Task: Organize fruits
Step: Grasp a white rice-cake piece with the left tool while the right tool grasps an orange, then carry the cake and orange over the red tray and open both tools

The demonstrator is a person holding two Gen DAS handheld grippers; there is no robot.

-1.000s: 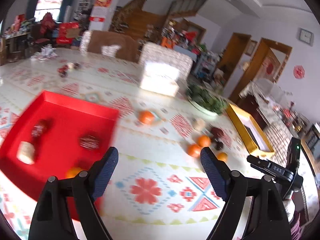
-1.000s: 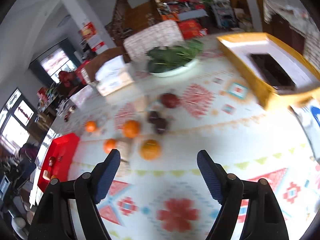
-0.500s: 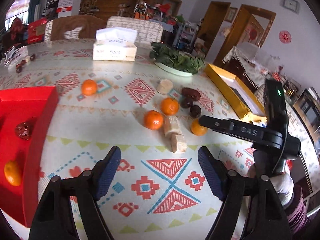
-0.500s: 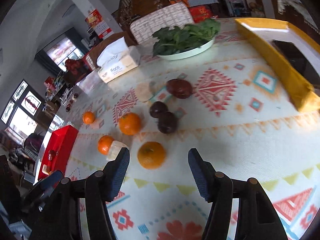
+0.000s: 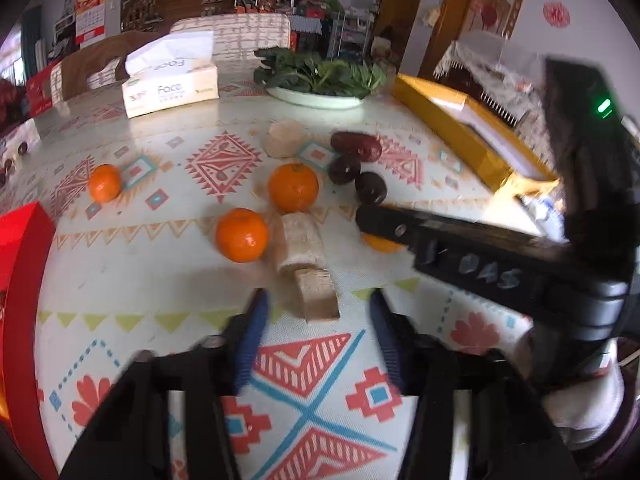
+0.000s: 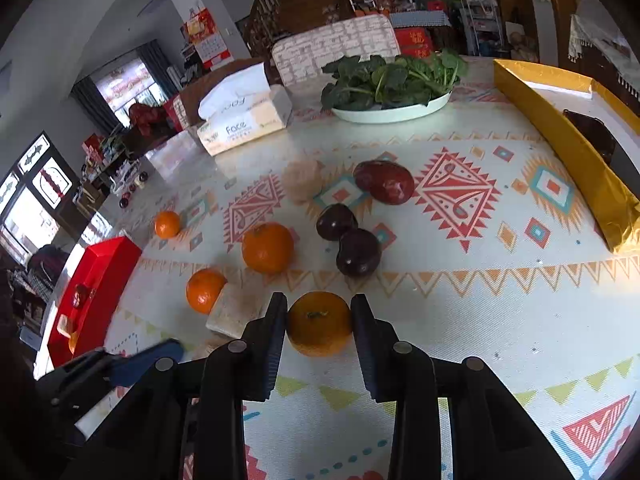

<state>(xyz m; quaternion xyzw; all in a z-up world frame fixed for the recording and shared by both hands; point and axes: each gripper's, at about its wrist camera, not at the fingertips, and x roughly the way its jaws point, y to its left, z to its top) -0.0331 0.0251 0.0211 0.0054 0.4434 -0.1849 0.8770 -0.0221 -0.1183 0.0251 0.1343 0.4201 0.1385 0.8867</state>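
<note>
My right gripper (image 6: pixel 319 322) is closed around an orange (image 6: pixel 319 329) on the patterned tablecloth, both pads touching its sides. In the left wrist view it shows as a black bar (image 5: pixel 460 240) over that orange (image 5: pixel 380 243). My left gripper (image 5: pixel 316 312) is open, its blue pads on either side of a pale cut sugarcane piece (image 5: pixel 316 294). A second cane piece (image 5: pixel 300 242) lies just beyond. Three more oranges (image 5: pixel 241 234) (image 5: pixel 293 187) (image 5: pixel 105 183), two dark plums (image 6: pixel 358 252) (image 6: pixel 337 221) and a dark red fruit (image 6: pixel 383 182) lie loose.
A red tray (image 6: pixel 94 276) with some fruit stands at the left table edge. A gold box (image 6: pixel 568 140) lies at the right. A plate of greens (image 6: pixel 394 112) and a tissue box (image 6: pixel 244 124) stand at the back. A round pale piece (image 5: pixel 285 138) lies mid-table.
My right gripper moved forward and closed on the near orange. My left gripper swung away from the red tray, came up to the cane piece and narrowed its opening.
</note>
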